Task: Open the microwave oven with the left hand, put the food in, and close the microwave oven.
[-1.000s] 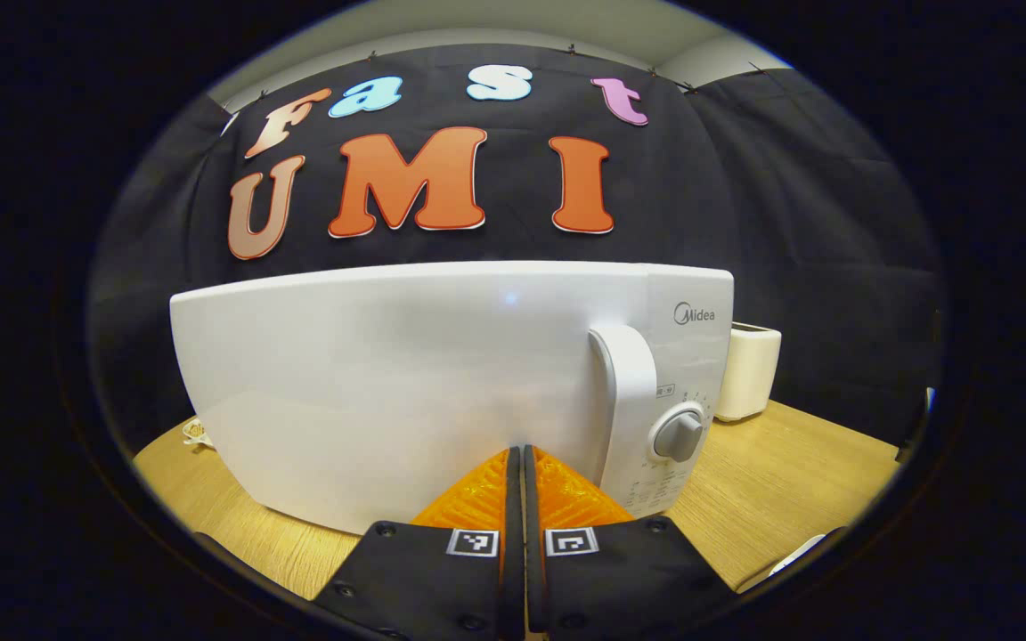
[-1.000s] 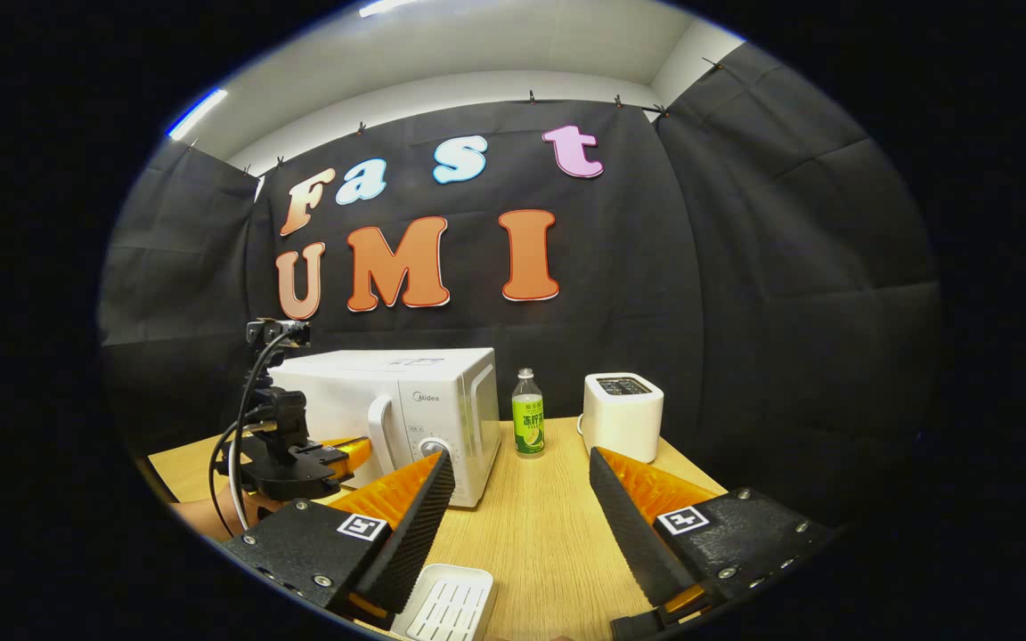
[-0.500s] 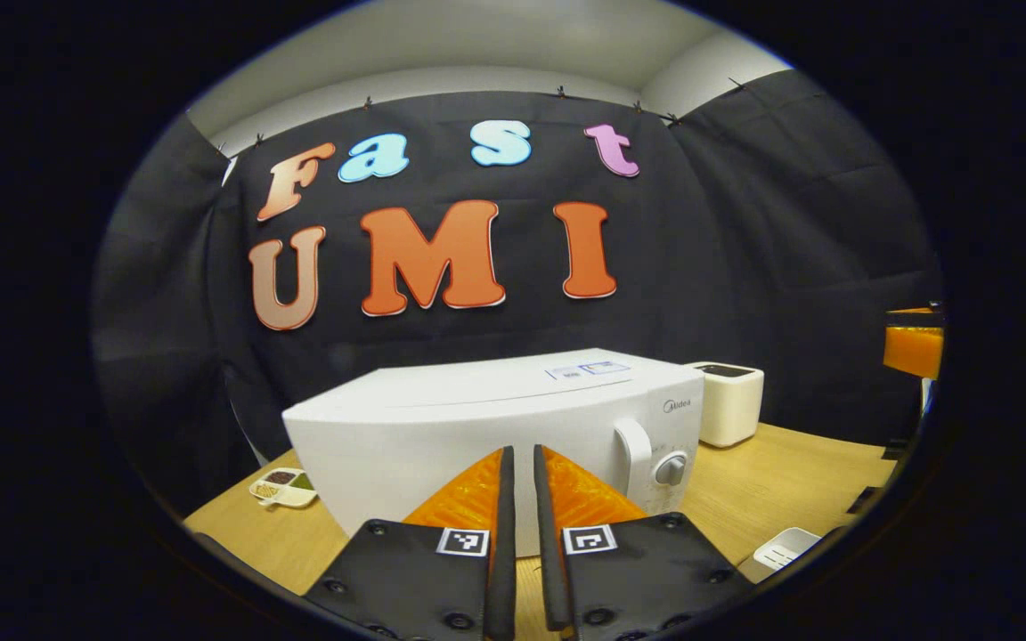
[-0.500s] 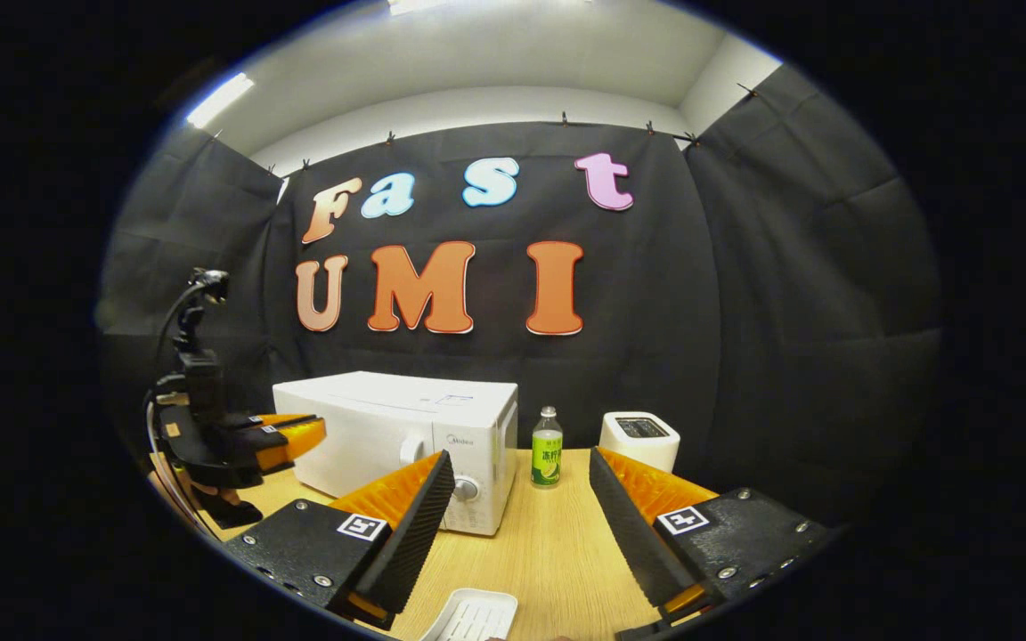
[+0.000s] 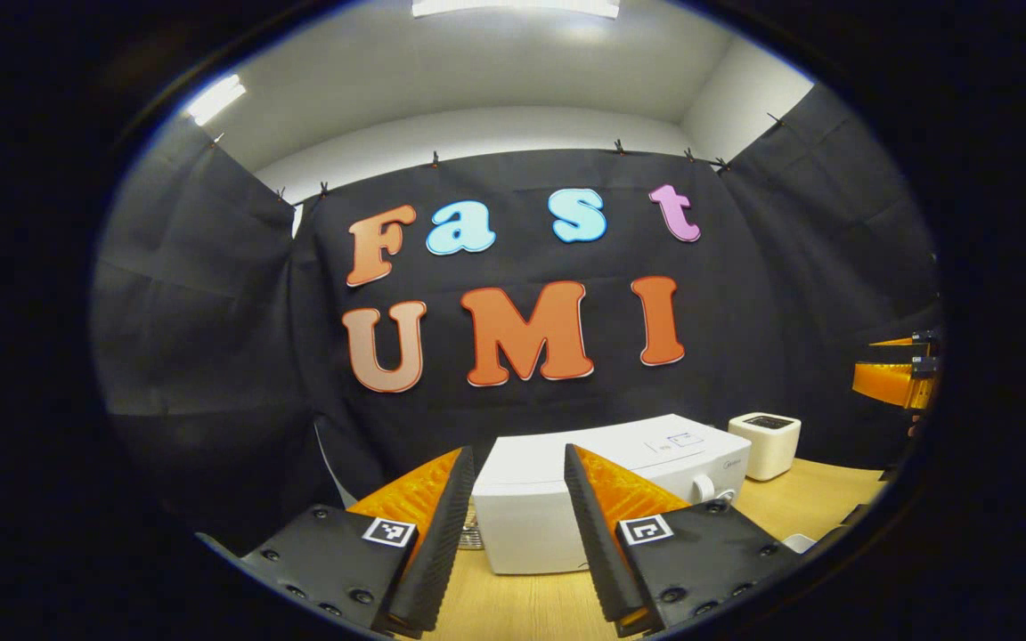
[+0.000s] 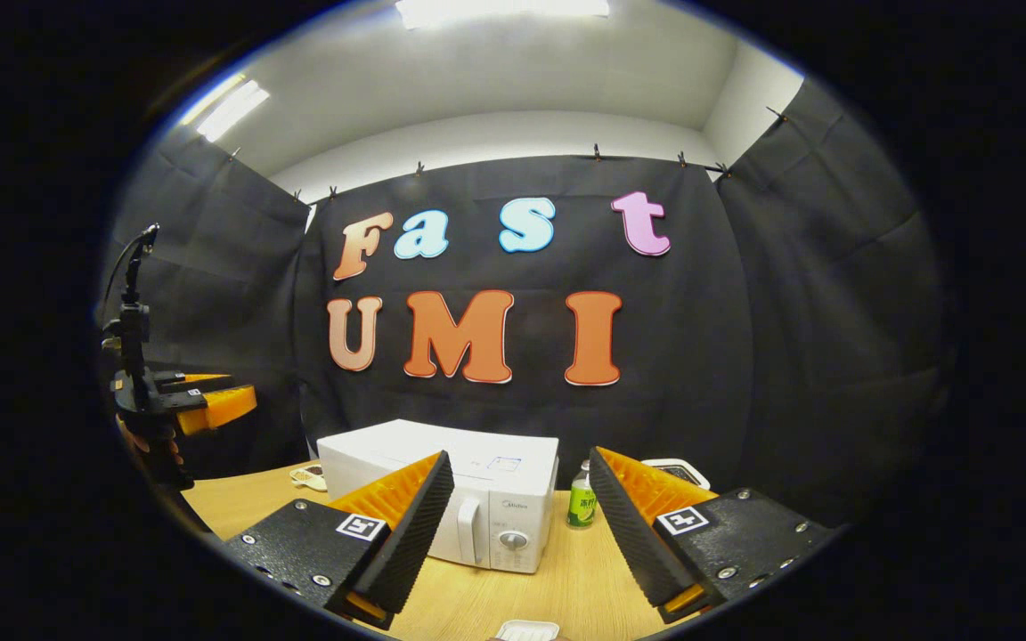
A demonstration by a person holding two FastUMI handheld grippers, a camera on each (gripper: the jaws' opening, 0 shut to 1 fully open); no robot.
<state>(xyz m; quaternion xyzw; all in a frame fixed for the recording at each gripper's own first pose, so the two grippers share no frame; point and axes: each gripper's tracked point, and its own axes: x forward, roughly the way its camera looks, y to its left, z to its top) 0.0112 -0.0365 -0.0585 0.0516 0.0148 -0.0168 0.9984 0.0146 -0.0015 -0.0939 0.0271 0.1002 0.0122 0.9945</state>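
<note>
The white microwave [image 5: 629, 472] stands on the wooden table [image 5: 834, 499] with its door shut. Its handle [image 6: 470, 530] and knob [image 6: 513, 539] face me in the right gripper view. My left gripper [image 5: 513, 534] is open and empty, held high and well back from the microwave [image 6: 468, 499]. My right gripper [image 6: 517, 525] is also open and empty, raised above the table in front of the oven. The left gripper [image 6: 210, 405] shows far to the left, held by a hand [image 6: 152, 441]. The right gripper [image 5: 891, 378] shows at the far right.
A white toaster [image 5: 767, 442] stands right of the microwave, and a green-labelled bottle [image 6: 581, 504] stands between them. A small compartment dish [image 6: 308, 476] lies on the table left of the oven. A white slotted tray [image 6: 526, 630] sits at the near edge.
Both grippers have drawn back and risen, so the microwave looks smaller and lower. The left gripper, shut against the door a second ago, has opened.
</note>
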